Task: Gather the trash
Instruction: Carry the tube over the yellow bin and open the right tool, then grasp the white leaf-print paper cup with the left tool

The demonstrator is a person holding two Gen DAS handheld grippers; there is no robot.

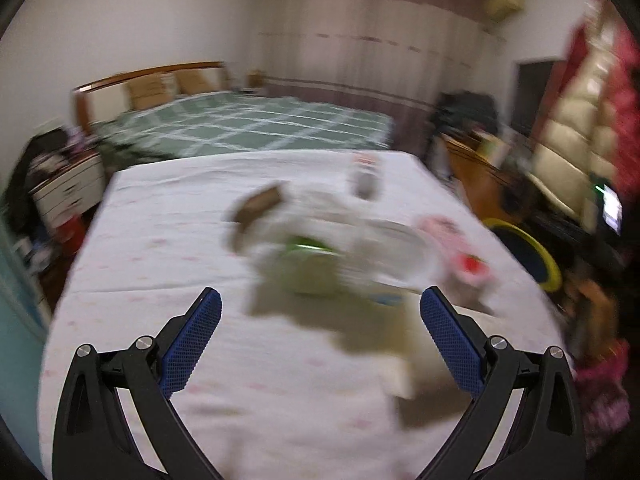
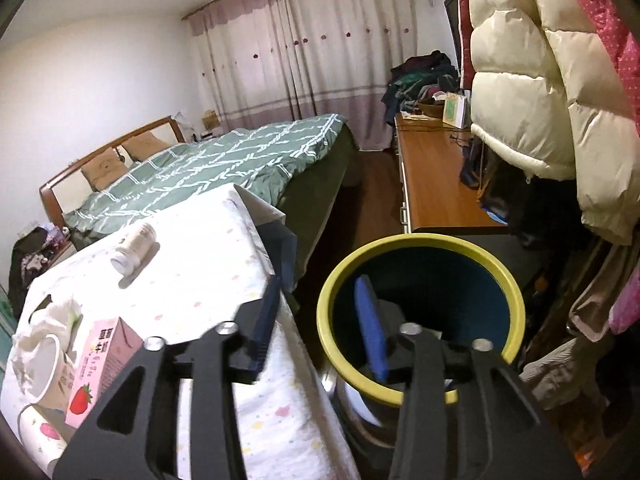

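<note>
Your trash sits bunched near the middle of the table [image 2: 192,292], which wears a white cloth with pastel spots. The pink strawberry milk carton [image 2: 100,368] stands by the table's near edge, just beside a white paper cup [image 2: 44,364] lying on its side with crumpled white tissue [image 2: 56,312] around it. Farther along the cloth a small white bottle [image 2: 134,248] also lies on its side, well apart from the others.

Expect all of it to be light. The carton is probably empty and will dent, so take it across its flat faces at mid-height with a gentle squeeze. The cup crushes easily; pinch its rim wall. The tissue is soft and gives anywhere. The bottle looks stiff and smooth and may roll, so grasp it across its body.

In the blurred left view you also have something green [image 1: 308,268] and a brown piece [image 1: 260,204] in the heap; what they are can't be told.

Your left gripper [image 1: 320,308] is spread wide and empty above the cloth, short of the heap. Your right gripper [image 2: 320,308] hangs over the yellow-rimmed blue bin [image 2: 416,244] beside the table, jaws parted, nothing between them.
</note>
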